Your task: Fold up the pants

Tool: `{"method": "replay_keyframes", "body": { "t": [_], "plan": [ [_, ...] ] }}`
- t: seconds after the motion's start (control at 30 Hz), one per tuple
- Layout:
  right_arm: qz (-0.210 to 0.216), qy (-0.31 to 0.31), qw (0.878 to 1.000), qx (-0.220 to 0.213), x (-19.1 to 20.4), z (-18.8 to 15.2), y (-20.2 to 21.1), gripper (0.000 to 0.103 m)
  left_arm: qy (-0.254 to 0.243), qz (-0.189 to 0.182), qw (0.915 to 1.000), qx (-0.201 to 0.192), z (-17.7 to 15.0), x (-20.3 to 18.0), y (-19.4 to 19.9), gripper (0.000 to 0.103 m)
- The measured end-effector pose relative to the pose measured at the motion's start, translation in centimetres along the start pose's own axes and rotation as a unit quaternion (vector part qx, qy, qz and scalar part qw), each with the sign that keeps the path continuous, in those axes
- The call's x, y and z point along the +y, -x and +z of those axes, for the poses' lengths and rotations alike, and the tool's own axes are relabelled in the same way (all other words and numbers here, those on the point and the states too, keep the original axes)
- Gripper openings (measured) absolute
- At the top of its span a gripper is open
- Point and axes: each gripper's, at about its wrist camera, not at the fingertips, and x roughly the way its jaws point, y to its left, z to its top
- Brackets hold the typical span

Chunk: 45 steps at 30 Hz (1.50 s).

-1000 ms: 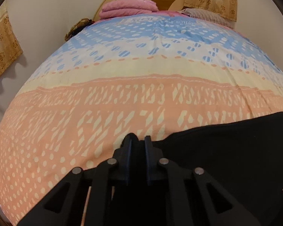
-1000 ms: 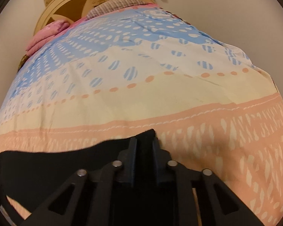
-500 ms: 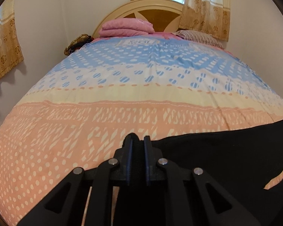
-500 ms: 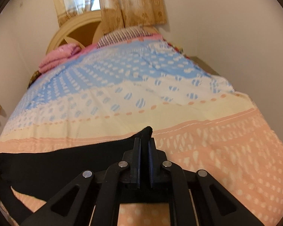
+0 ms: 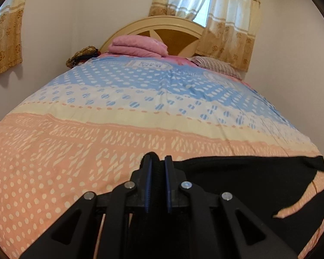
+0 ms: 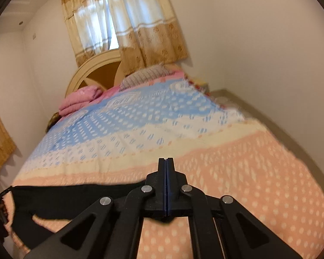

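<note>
Black pants [image 5: 248, 183] hang stretched sideways above the patterned bed cover [image 5: 118, 133]. My left gripper [image 5: 155, 159] is shut on their left end, and a fold of black cloth shows between its blue pads. From there the cloth runs right to a loose corner [image 5: 318, 164]. In the right wrist view the pants [image 6: 75, 196] reach the left side of my right gripper [image 6: 166, 161] and pass behind it. That gripper's jaws are closing, the pads meet, and no cloth shows between them. Whether any cloth is caught lower down is hidden.
A folded pink blanket [image 5: 138, 47] and a striped pillow [image 5: 216, 65] lie at the curved headboard [image 5: 162, 24]. Curtains [image 5: 226, 21] hang behind it. A wall [image 6: 270, 64] runs close along the bed's right side, with a narrow strip of floor [image 6: 259, 116] between.
Both grippers have risen and tilted up, so more of the room shows. The pants corner that stuck up between the right fingers is gone, and those fingers have shut fully.
</note>
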Motion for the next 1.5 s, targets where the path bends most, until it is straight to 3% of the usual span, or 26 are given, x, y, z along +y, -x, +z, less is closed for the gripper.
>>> {"method": "replay_keyframes", "body": {
  "t": [0.17,0.2,0.23,0.27,0.3,0.4,0.53,0.57,0.63,0.67,0.83,0.93,1.13,1.3,1.5],
  "plan": [
    [0.010,-0.021,0.995,0.102,-0.2,-1.0,-4.6,0.002,-0.001,0.005,0.9998,0.019,-0.6,-0.2,-1.4,0.012],
    [0.004,-0.022,0.993,0.113,0.0,-1.0,-5.7,0.018,0.000,0.005,0.9998,0.019,-0.7,-0.3,-1.5,0.012],
    [-0.010,-0.015,0.993,0.117,0.3,-1.0,-6.5,0.058,0.000,0.006,0.9998,0.021,-0.6,-0.4,-1.7,0.012],
    [-0.015,-0.012,0.993,0.115,0.4,-0.9,-7.2,0.073,-0.001,0.006,0.9997,0.022,-0.7,-0.4,-1.8,0.012],
    [-0.015,-0.013,0.994,0.109,0.6,-0.6,-8.0,0.080,-0.004,0.008,0.9997,0.025,-0.6,-0.5,-1.9,0.012],
    [-0.036,-0.010,0.993,0.113,0.2,0.3,-10.8,0.080,-0.011,0.014,0.9993,0.032,-0.6,-0.6,-2.3,0.012],
    [-0.005,-0.040,0.988,0.152,-0.6,0.8,-14.2,0.079,-0.012,0.019,0.9989,0.041,-0.8,-0.2,-2.8,0.012],
    [0.008,-0.038,0.986,0.164,-0.4,0.6,-14.9,0.075,-0.012,0.020,0.9988,0.043,-0.9,-0.1,-2.9,0.012],
    [0.009,-0.016,0.984,0.178,0.3,0.3,-15.6,0.011,-0.014,0.025,0.9985,0.047,-0.9,-0.1,-3.2,0.012],
    [-0.003,-0.002,0.984,0.177,0.8,0.2,-15.6,0.004,-0.014,0.026,0.9984,0.048,-0.9,-0.1,-3.3,0.012],
    [-0.007,0.030,0.991,0.131,2.6,0.3,-12.4,0.003,-0.023,0.023,0.9991,0.027,-0.1,-0.7,-2.1,0.012],
    [0.004,0.037,0.996,0.075,2.9,0.8,-8.0,0.002,-0.035,0.022,0.9991,0.013,0.0,-0.9,-0.6,0.012],
    [0.034,0.055,0.998,-0.013,2.2,-0.7,0.2,0.002,0.000,-0.013,0.9998,-0.017,-1.1,1.2,2.8,0.012],
    [0.062,0.053,0.996,-0.037,0.9,-4.5,5.1,0.002,0.022,-0.055,0.9975,-0.038,-4.6,2.6,6.1,0.012],
    [0.050,0.053,0.997,-0.007,-0.6,-9.2,6.6,0.002,0.011,-0.063,0.9975,-0.029,-9.8,3.3,8.5,0.012]
  ]
}}
